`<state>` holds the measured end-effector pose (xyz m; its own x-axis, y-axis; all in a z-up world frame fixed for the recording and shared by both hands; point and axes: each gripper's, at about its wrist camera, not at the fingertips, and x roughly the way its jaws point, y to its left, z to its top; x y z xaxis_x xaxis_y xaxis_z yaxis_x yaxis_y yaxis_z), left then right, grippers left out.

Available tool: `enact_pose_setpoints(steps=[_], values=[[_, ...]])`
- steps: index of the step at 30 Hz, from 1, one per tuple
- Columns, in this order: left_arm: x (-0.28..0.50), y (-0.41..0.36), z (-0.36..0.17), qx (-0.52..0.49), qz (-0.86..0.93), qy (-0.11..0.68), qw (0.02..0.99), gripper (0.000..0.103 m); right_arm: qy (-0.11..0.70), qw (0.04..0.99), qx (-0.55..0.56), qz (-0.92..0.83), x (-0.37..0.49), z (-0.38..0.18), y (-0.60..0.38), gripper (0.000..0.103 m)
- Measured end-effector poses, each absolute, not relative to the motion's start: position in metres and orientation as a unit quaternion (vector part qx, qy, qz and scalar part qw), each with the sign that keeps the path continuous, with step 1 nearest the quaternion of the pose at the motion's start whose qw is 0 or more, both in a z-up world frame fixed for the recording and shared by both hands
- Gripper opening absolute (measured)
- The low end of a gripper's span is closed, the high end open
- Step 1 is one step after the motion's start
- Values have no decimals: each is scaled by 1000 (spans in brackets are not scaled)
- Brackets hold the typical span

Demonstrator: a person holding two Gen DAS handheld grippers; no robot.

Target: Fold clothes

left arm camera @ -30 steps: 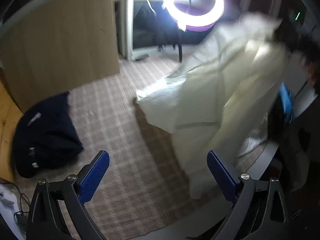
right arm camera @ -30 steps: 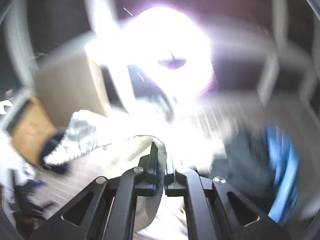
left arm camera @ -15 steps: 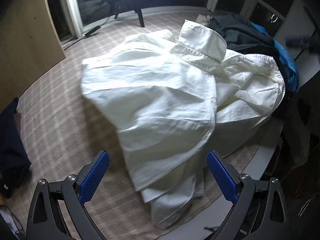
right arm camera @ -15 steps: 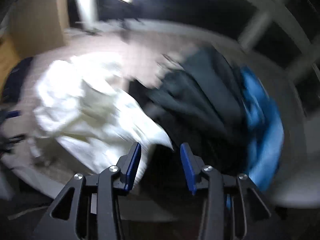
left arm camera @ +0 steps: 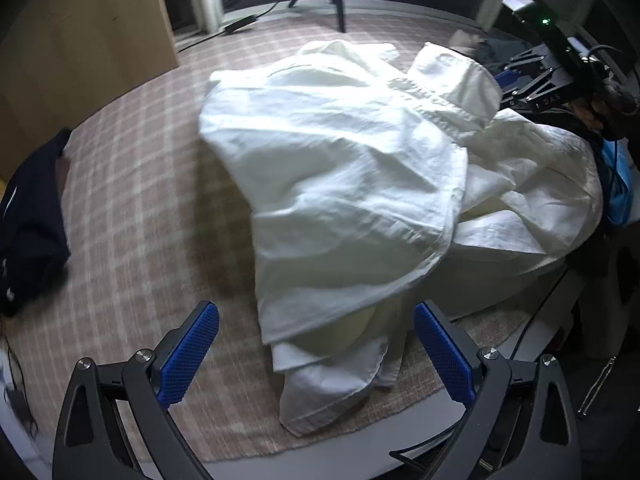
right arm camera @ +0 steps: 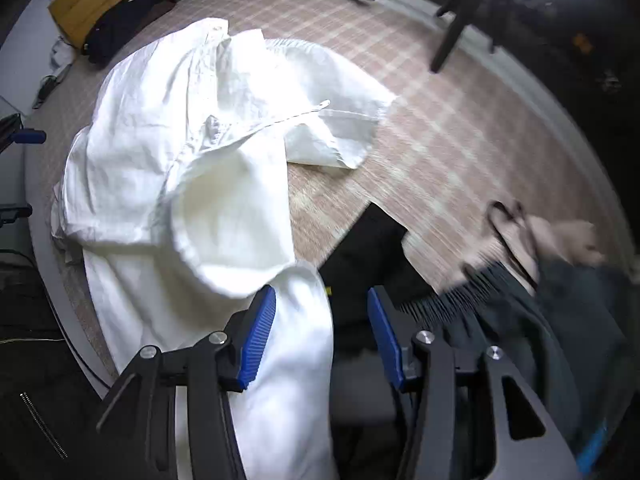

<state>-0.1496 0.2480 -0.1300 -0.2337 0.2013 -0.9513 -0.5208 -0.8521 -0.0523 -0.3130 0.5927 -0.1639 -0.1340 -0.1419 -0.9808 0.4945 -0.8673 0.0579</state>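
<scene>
**Grippers apart over a crumpled white shirt**

Left gripper [left arm camera: 316, 354] hangs over the near edge of the table [left arm camera: 360, 464], pointing steeply down, its blue pads spread wide with nothing pressed between them. Just ahead of it and between its fingers lies the lower hem of the shirt [left arm camera: 352, 184], a rumpled white heap spreading away from the gripper across the checked cloth [left arm camera: 132, 216]. The collar sits at the far end of the heap, up and to the right. Far off to this gripper's left lies a dark garment [left arm camera: 28, 224], well apart from the shirt.

Right gripper [right arm camera: 322, 332] has just been opening; its jaws now stand partly apart. A fold of the shirt [right arm camera: 192, 152] lies between the fingers, up against the left pad [right arm camera: 258, 338]; the right pad is clear of it, so nothing is clamped. From this side the shirt spreads ahead and to the left, a cuffed sleeve lying out to the right on the checked cloth [right arm camera: 440, 128]. To this gripper's right is a pile of dark clothes [right arm camera: 540, 320], with a scrap of blue at the lower edge. A black tripod leg [right arm camera: 452, 36] stands far ahead.

In the left view, the right gripper [left arm camera: 516, 80] shows at the far right, beside the collar.
</scene>
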Motion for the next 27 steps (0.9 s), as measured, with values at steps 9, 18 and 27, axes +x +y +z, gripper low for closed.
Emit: enact_pose_setpoints(steps=[9,18,27], values=[[-145,248,-135,-582,780,122,198,98,70,290,623,-723,-312,-175,604,4],[-124,285,-129,-545,788,165,235,98,-12,238,511,-826,-264,-65,653,3],[-124,343,-152,-487,775,300,268,92,-85,161,495,-849,-251,-57,704,3]])
